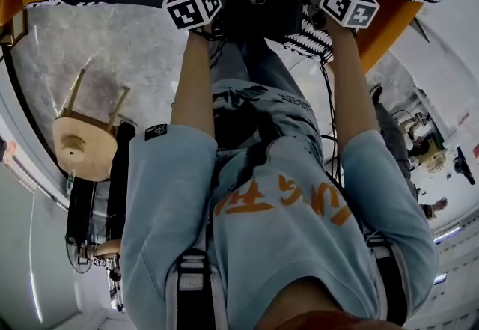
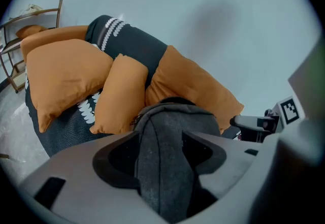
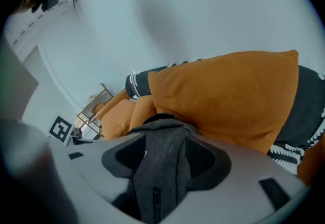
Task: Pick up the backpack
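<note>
Between the spread jaws of left gripper [image 2: 161, 142] and right gripper [image 3: 165, 148] alike lies unpinched backpack [image 2: 175, 115] fabric; both should close squarely on it before lifting.

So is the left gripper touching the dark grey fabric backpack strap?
Cannot tell. In the left gripper view the dark grey fabric strap runs between the left gripper's open jaws, its edges lost against dark pads.

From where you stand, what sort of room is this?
Probably a living-room corner, perhaps a staged one: orange cushions piled on a black throw with white pattern, a wooden stool on a marbled floor, and plain white walls.
</note>
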`<state>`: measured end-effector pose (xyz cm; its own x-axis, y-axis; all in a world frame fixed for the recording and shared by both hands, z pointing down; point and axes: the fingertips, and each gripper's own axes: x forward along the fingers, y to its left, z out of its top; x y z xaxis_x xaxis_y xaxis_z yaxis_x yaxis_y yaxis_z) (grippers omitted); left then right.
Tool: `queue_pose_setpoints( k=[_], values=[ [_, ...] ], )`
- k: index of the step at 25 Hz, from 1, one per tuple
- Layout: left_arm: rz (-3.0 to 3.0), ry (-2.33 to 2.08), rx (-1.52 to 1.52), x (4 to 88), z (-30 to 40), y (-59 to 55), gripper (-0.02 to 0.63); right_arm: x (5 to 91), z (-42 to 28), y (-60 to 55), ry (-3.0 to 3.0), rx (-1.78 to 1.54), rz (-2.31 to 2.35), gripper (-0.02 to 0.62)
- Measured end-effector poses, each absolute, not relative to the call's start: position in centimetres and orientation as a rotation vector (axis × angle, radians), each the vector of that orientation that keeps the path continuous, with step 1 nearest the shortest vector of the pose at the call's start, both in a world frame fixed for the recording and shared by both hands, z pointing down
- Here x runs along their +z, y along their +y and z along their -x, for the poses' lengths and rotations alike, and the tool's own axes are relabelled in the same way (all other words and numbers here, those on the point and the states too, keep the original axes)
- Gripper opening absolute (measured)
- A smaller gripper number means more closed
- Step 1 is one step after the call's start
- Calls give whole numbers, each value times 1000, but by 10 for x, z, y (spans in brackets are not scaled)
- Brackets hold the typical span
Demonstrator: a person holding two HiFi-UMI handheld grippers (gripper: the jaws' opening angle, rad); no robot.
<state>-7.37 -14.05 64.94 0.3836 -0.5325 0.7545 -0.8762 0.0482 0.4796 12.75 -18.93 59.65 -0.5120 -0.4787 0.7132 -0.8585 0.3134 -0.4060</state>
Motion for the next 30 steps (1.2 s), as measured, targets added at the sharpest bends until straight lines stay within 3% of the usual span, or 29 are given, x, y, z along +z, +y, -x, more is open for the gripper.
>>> queue_pose_setpoints(
  k=[4,13,25,30],
  values=[
    [-1587,-1255,421,670,81,-150,275,627,-138,-209,-2025,1136,-1241,271],
    [-1556,-1162,355,701,75,-163,310,672,-140,-224,-1940,1212,-1151,282],
    [-1559,-1081,417,722,68,-165,308,689,-129,-217,-1891,1358,-953,280],
    [-1535,-1117,445,715,68,-159,254,680,-124,-211,-1892,1370,-991,223]
  ],
)
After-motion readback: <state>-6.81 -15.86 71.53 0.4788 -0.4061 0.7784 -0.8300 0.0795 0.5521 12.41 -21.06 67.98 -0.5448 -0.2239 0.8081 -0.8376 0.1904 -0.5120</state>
